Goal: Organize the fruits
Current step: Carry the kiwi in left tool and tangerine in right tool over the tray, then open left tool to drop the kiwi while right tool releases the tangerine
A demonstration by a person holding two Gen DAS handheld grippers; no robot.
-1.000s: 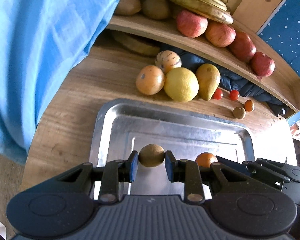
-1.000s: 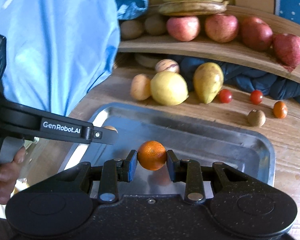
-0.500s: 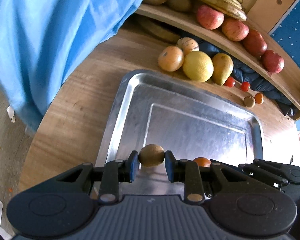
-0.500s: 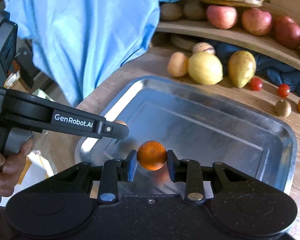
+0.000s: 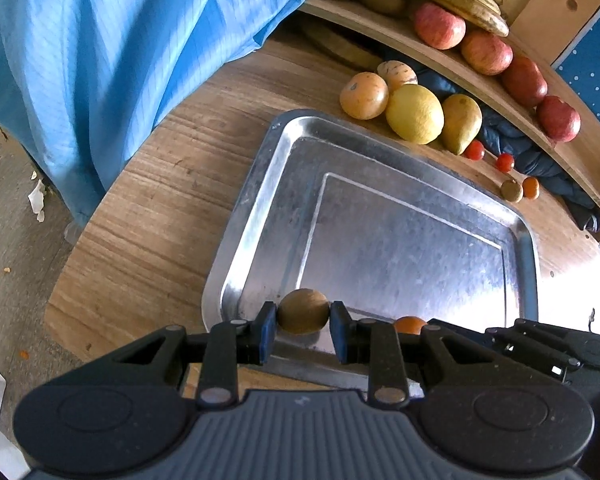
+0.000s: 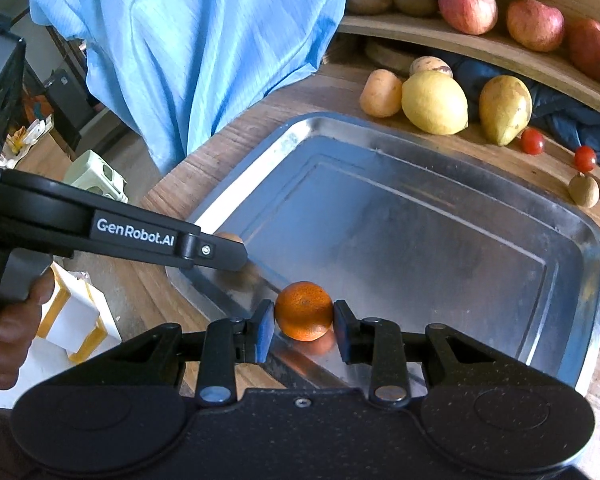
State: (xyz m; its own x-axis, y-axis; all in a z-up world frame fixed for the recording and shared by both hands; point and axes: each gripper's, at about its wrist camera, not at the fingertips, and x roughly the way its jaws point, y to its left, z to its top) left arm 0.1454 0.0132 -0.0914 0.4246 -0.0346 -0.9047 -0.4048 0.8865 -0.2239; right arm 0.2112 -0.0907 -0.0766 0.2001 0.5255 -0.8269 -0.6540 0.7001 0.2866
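My left gripper (image 5: pixel 303 327) is shut on a small brown round fruit (image 5: pixel 303 311), held low over the near left corner of the metal tray (image 5: pixel 260 184). My right gripper (image 6: pixel 304 327) is shut on a small orange (image 6: pixel 304 315), just above the tray's (image 6: pixel 588 264) near edge. The orange also shows in the left wrist view (image 5: pixel 410 324), right of my left gripper. The left gripper's arm (image 6: pixel 168 240) crosses the right wrist view, with the brown fruit (image 6: pixel 229 237) peeking behind its tip.
Behind the tray lie a lemon (image 5: pixel 415 113), a pear (image 5: pixel 461 121), an orange-tan fruit (image 5: pixel 364 95), cherry tomatoes (image 5: pixel 475 149) and a small brown fruit (image 5: pixel 511 190). A curved wooden shelf (image 5: pixel 452 68) holds apples and bananas. Blue cloth (image 5: pixel 140 40) hangs at left.
Both grippers have pulled back toward the near edge of the tray with their fruits still held. More of the tray and table edge now shows.
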